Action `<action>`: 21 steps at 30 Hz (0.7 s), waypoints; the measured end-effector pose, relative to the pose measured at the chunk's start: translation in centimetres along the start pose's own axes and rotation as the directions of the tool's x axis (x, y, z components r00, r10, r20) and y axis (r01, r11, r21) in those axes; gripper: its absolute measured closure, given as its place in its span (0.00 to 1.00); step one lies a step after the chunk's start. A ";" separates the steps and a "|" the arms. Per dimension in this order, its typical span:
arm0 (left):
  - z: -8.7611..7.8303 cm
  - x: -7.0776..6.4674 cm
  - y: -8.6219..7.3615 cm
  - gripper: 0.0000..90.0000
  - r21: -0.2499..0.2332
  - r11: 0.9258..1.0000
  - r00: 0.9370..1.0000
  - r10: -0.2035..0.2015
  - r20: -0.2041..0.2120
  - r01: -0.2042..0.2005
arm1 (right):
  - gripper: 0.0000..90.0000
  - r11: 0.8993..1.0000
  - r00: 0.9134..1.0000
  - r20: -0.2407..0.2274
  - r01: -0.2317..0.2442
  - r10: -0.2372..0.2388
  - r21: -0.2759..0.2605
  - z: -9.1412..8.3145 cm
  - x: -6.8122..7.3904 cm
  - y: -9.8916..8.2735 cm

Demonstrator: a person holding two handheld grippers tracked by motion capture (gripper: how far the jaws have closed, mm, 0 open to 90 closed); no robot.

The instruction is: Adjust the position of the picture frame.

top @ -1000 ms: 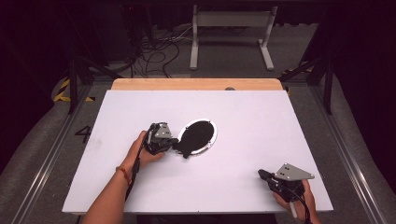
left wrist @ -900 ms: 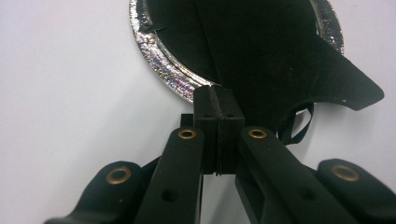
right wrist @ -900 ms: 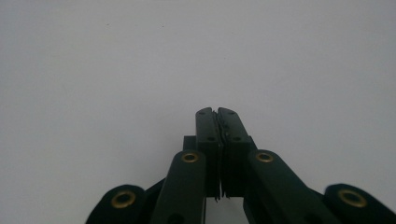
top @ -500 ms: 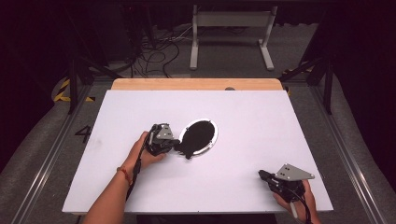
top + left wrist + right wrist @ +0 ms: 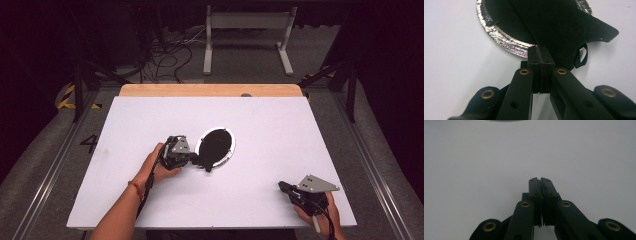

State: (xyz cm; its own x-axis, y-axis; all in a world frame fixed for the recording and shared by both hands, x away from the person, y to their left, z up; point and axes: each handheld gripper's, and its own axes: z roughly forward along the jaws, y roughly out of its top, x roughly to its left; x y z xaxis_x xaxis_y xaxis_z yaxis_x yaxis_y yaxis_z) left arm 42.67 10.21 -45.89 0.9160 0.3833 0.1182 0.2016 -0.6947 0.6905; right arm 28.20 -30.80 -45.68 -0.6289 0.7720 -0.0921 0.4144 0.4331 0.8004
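two grippers on one white table (image 5: 150, 125), and they sit well apart. from the high view the left gripper (image 5: 200, 161) is near the middle of the board, its tips at the near edge of a silver-rimmed plate (image 5: 231, 147) that carries a black cloth (image 5: 216, 145). the right gripper (image 5: 281, 186) rests down by the near right corner, close to the table's front edge, with bare white between it and the plate.

now the left gripper view gives what the high view cannot: the left gripper (image 5: 541, 51) has its jaws pressed together on the edge of the black cloth (image 5: 564, 32), right where the cloth spills over the plate's foil-bright rim (image 5: 499, 37). a small loop hangs off the cloth's edge to the right of the jaws. part of the cloth reaches past the rim onto the table.

the right gripper view shows the right gripper (image 5: 540, 180) with jaws closed tight and nothing between them, plain white surface ahead, a dark sliver at the very top edge.

open room: wide bare board left of the plate, behind it up to the wooden strip (image 5: 210, 90) at the far edge, and across the right half.
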 end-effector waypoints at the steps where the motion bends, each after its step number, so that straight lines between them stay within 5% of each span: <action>1: 0.1 -0.1 0.1 1.00 0.000 1.000 1.000 0.002 0.002 -0.002 | 0.98 1.000 1.000 0.002 0.000 0.000 0.002 0.0 0.0 0.0; 15: 0.5 -1.1 0.8 1.00 0.003 1.000 0.999 0.031 0.018 -0.031 | 0.98 1.000 1.000 0.001 -0.006 0.006 0.008 0.3 -0.2 0.2; 21: 0.6 -1.2 0.9 1.00 0.001 1.000 0.999 0.028 0.017 -0.028 | 1.00 0.999 1.000 -0.012 -0.019 0.018 -0.026 0.7 -0.5 2.3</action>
State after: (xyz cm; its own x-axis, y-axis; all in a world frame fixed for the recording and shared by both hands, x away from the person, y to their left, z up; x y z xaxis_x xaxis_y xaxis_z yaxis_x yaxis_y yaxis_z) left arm 41.93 8.74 -45.85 0.9273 0.3528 0.1252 0.1758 -0.7057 0.6864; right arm 30.00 -29.85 -44.20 -0.6286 0.7745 -0.0705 0.4088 0.4061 0.8173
